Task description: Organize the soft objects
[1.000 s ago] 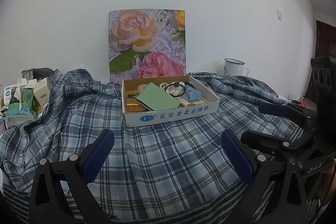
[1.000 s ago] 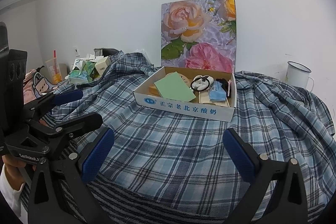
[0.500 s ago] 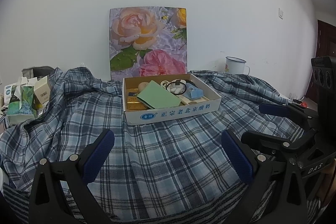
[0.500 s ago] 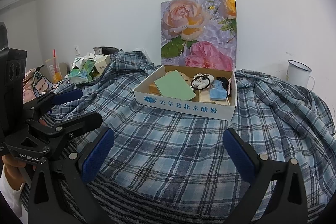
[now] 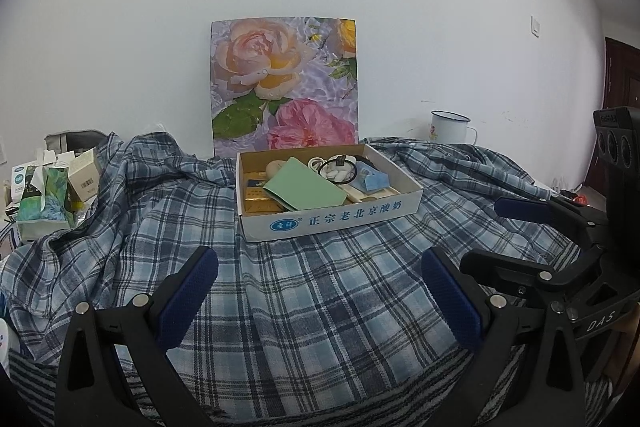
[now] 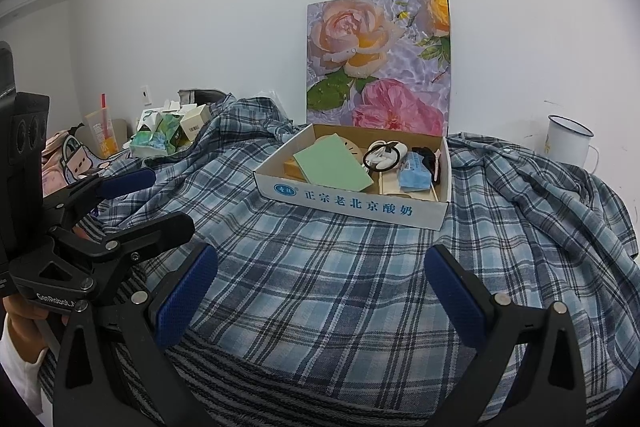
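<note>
A blue plaid shirt [image 5: 304,291] [image 6: 328,279] lies spread and rumpled over the table. On it stands a shallow white cardboard box [image 5: 332,217] [image 6: 352,205] holding a green card [image 5: 304,187] [image 6: 334,167], a black hair tie with white pieces [image 5: 338,169] [image 6: 382,155], a blue packet [image 5: 376,181] [image 6: 416,173] and other small items. My left gripper [image 5: 320,291] is open above the shirt's near part, nothing between its blue pads. My right gripper [image 6: 322,291] is open likewise, to the right of the left one.
A rose picture [image 5: 284,87] [image 6: 380,61] leans on the wall behind the box. A white enamel mug [image 5: 448,127] [image 6: 568,141] stands at the back right. Tissue packs and small cartons [image 5: 44,191] [image 6: 168,131] crowd the left edge. A striped cloth [image 6: 280,379] lies under the shirt's near edge.
Both views have tilted up slightly, so the box and shirt sit a little lower in frame. Both grippers stay open.
</note>
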{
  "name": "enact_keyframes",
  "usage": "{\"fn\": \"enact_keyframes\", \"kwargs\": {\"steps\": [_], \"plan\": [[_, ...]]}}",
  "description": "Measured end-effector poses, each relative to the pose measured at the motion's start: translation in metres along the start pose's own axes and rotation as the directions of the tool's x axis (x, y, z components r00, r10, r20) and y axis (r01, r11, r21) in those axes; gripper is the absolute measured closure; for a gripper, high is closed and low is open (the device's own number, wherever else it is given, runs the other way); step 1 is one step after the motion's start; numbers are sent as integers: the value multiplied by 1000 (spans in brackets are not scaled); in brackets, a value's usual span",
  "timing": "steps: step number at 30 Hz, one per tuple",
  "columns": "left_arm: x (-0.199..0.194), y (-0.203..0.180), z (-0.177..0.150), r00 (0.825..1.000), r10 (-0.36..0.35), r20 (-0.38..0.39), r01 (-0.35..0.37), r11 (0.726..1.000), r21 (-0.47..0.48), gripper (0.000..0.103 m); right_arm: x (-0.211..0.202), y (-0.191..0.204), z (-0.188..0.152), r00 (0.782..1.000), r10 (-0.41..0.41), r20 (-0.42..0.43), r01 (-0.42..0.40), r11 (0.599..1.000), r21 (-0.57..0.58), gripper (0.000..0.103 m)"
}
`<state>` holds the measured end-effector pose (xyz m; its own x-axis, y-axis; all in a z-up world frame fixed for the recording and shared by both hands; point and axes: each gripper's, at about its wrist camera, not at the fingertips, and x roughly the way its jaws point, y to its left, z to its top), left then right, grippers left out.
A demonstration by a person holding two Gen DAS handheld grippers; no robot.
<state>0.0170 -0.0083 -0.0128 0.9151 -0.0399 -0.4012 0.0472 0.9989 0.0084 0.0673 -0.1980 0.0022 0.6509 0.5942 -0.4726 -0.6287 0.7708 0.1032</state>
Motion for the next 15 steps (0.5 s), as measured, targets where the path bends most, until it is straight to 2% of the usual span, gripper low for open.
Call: {"fn": "enact_keyframes", "kwargs": {"steps": [15], "plan": [[0, 1, 0, 1000, 2, -3, -2, 1000, 0, 0, 1, 1, 0, 1000, -1, -6, 1, 1000, 4, 0]]}}
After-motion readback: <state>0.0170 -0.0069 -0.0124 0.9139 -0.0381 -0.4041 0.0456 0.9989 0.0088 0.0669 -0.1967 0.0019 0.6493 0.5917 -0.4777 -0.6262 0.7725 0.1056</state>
